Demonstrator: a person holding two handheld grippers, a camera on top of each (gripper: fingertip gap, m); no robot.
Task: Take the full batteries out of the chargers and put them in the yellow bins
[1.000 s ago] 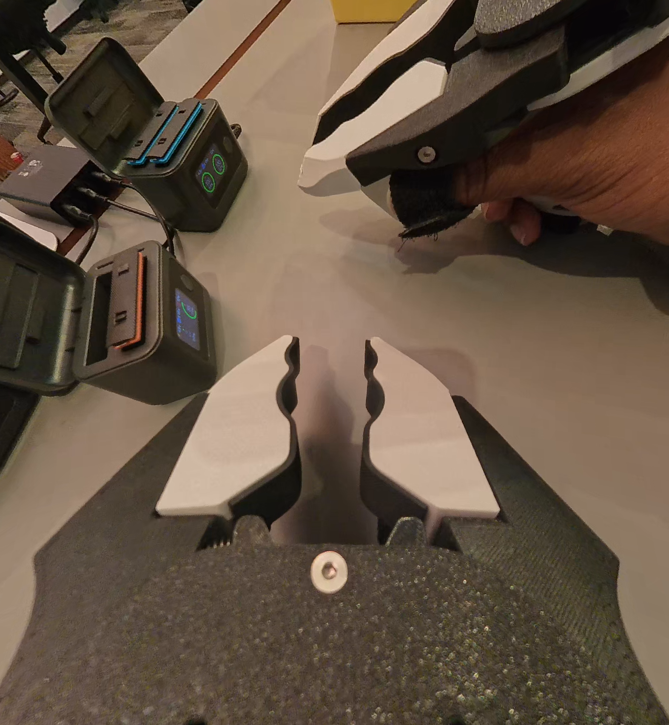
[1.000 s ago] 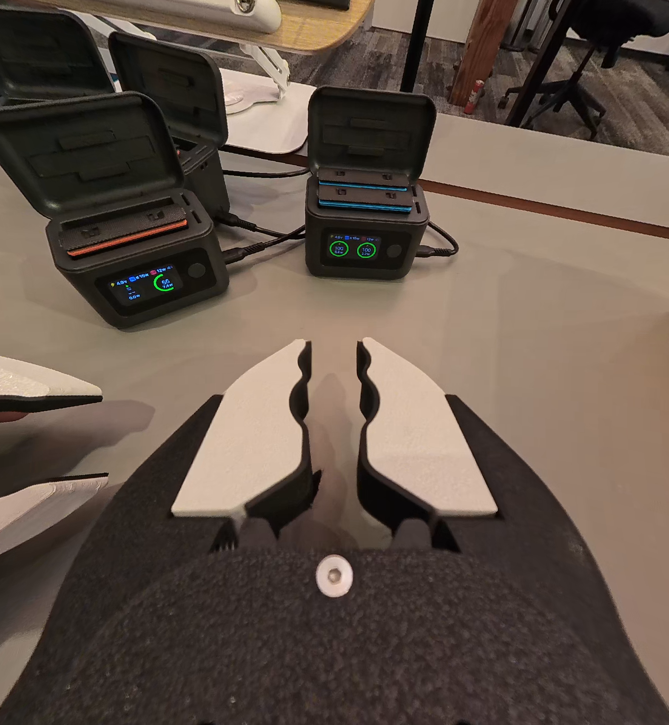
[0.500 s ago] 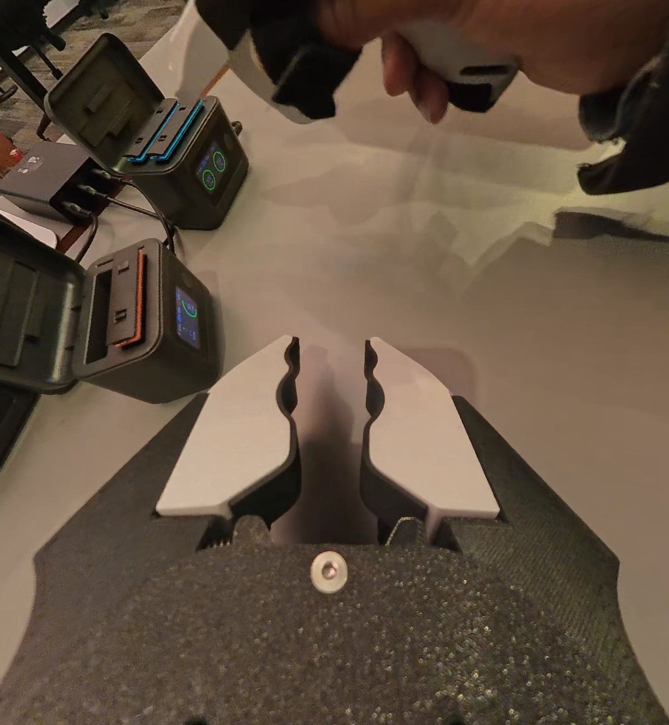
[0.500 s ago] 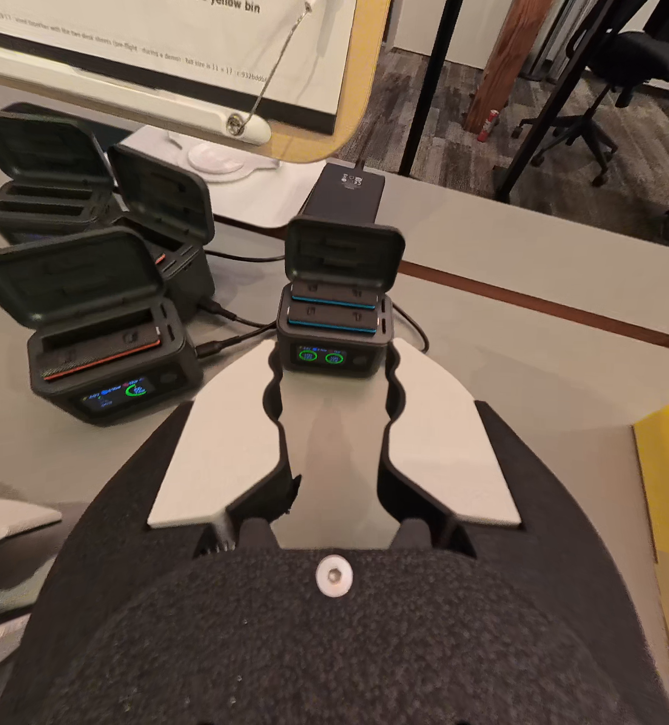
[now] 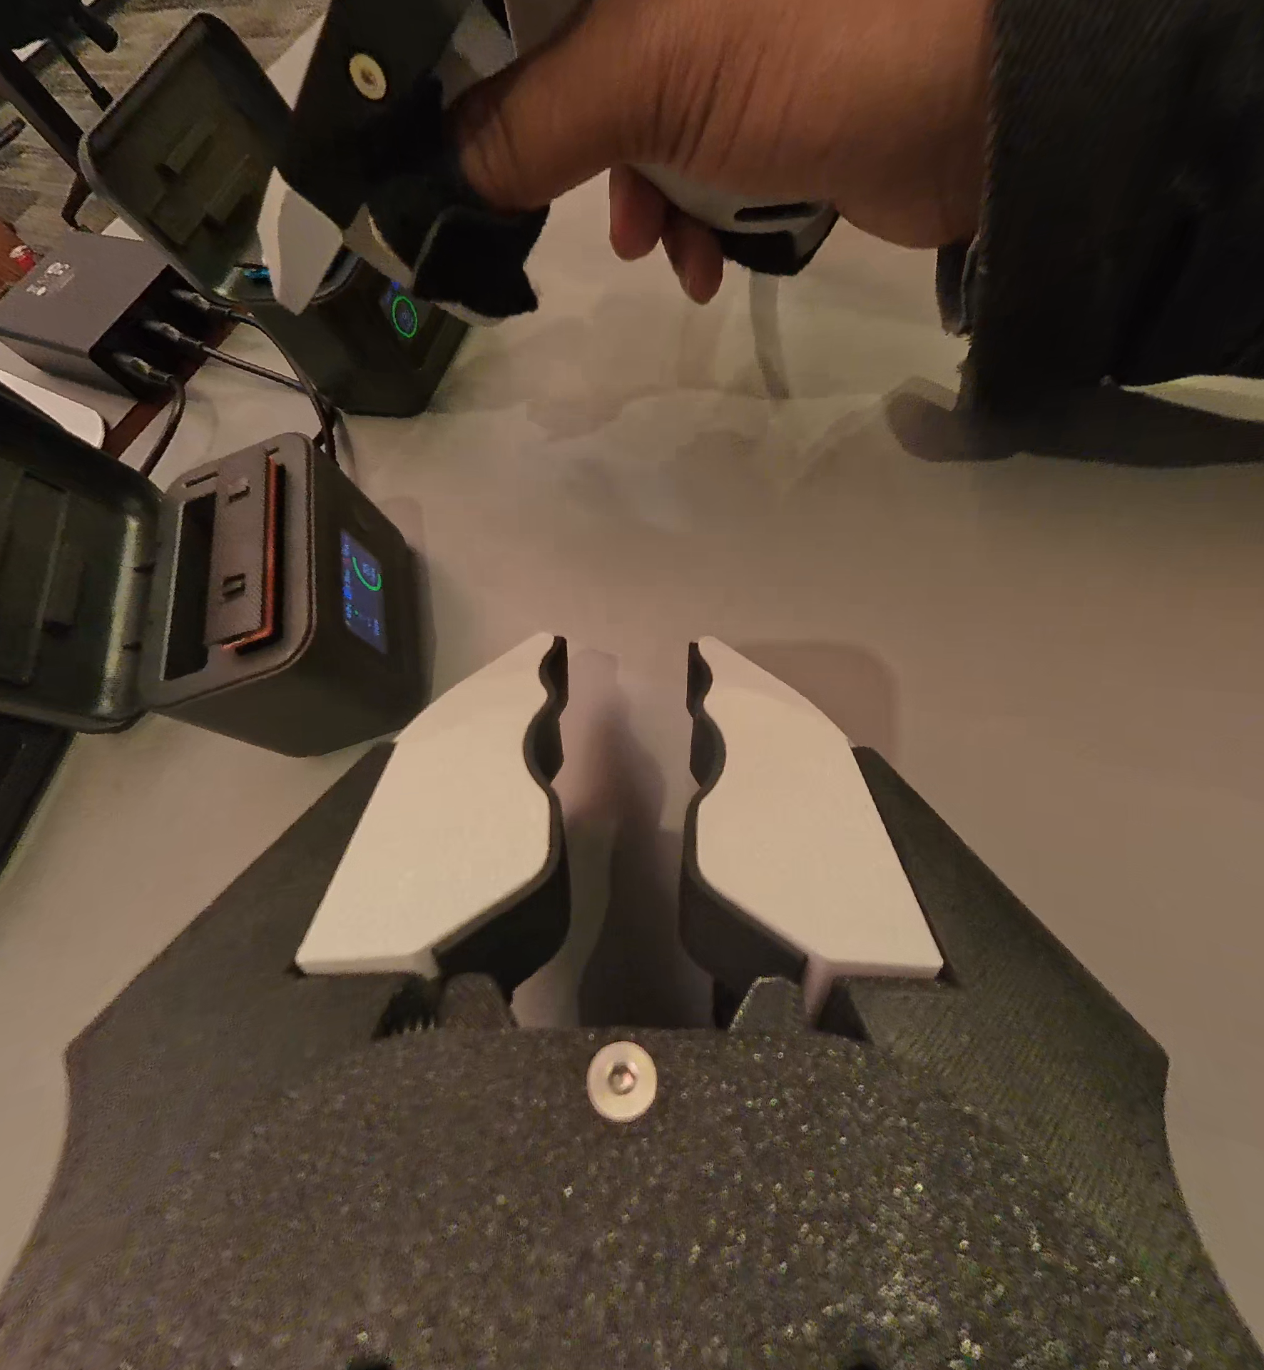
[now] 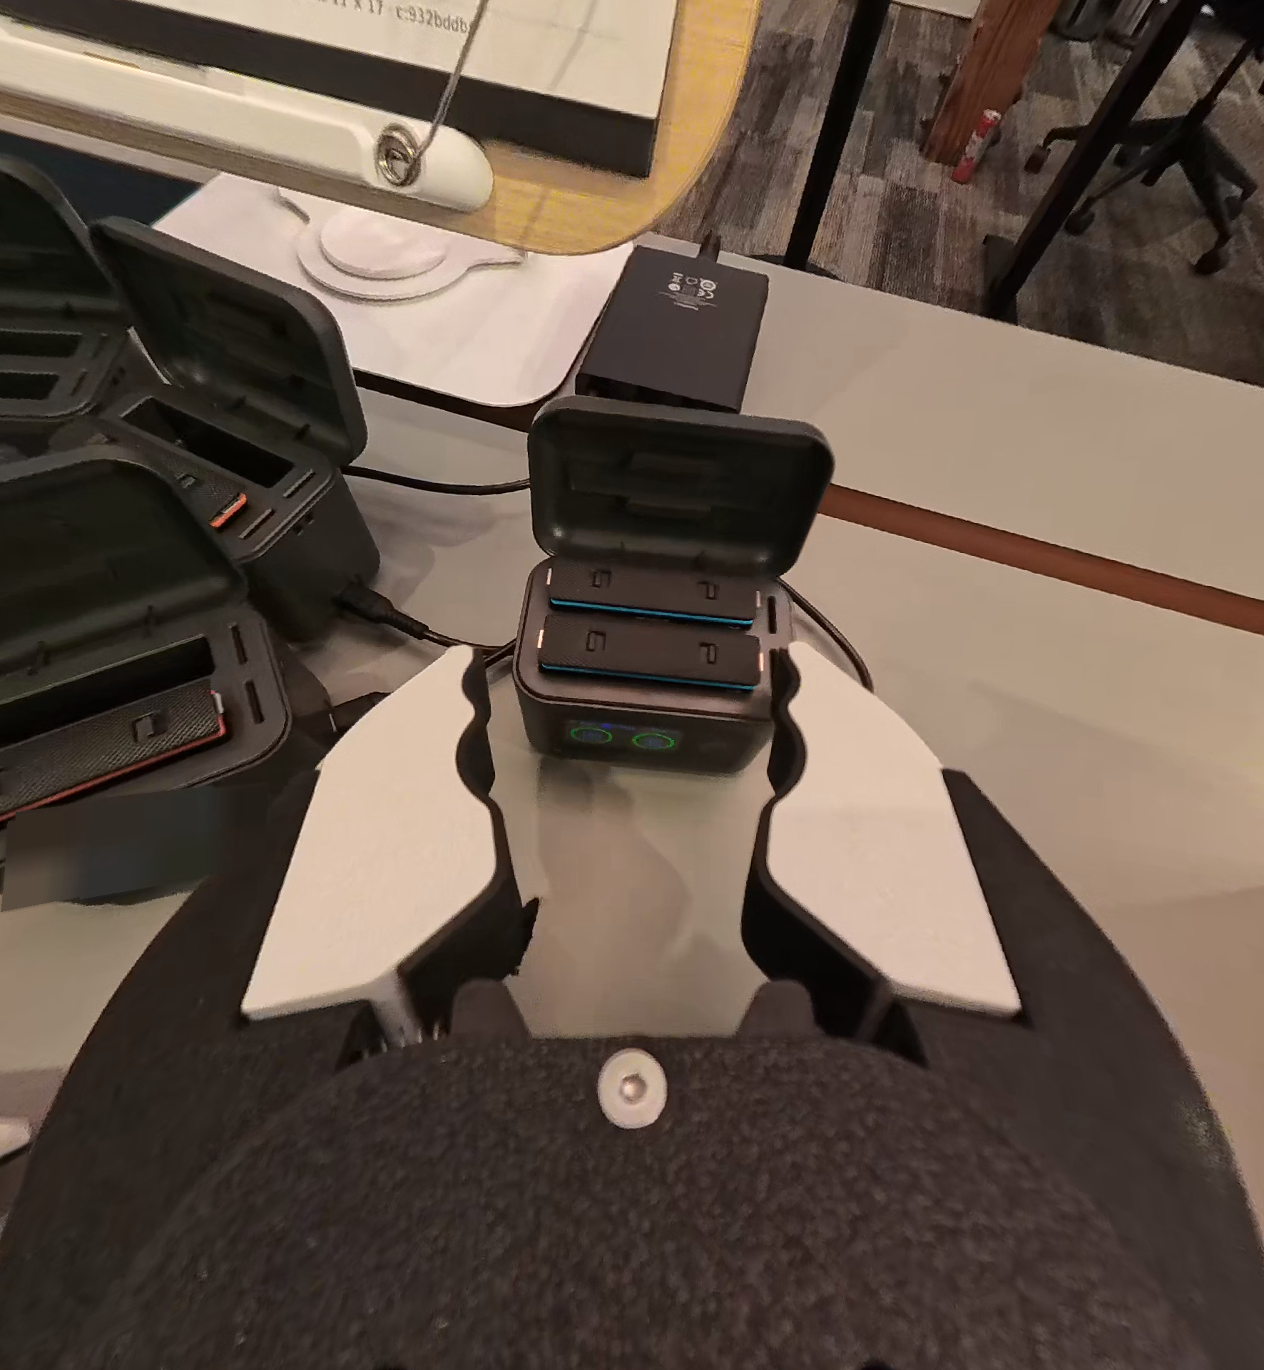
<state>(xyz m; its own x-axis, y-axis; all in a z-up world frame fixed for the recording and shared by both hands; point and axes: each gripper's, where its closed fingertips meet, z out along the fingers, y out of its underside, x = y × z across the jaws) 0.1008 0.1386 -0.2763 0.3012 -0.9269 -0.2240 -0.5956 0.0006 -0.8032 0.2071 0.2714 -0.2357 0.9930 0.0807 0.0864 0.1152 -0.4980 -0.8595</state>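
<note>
The bench is a pale grey top with a brown seam running along its far side. Several dark chargers stand with lids raised toward its far left part, cabled to a black power brick at the far edge.

The target charger stands apart from the others, nearest the seam. It holds two blue-edged batteries: the near battery and the far battery. Both lie with their long axis crosswise to the approach, parallel to the bench's far edge. Two green rings glow on its front display, which I judge to indicate full charge.

The right gripper is directly in front of this charger and above it, fingers spread wide, one to each side of the charger's top, not touching. A closure would fall across the battery's long axis, end to end. The right hand holds it.

The left gripper rests low over bare bench, fingers slightly apart and holding nothing, well away from the target. The right is plainly nearer.

The neighbouring charger carries one orange-edged battery beside an empty slot; its ring is incomplete.

No yellow bin is in view in either current view.

Writing: small print on the power brick, figures on the displays, and a printed sheet on a stand behind; not transcribed. No brand mark discernible.
</note>
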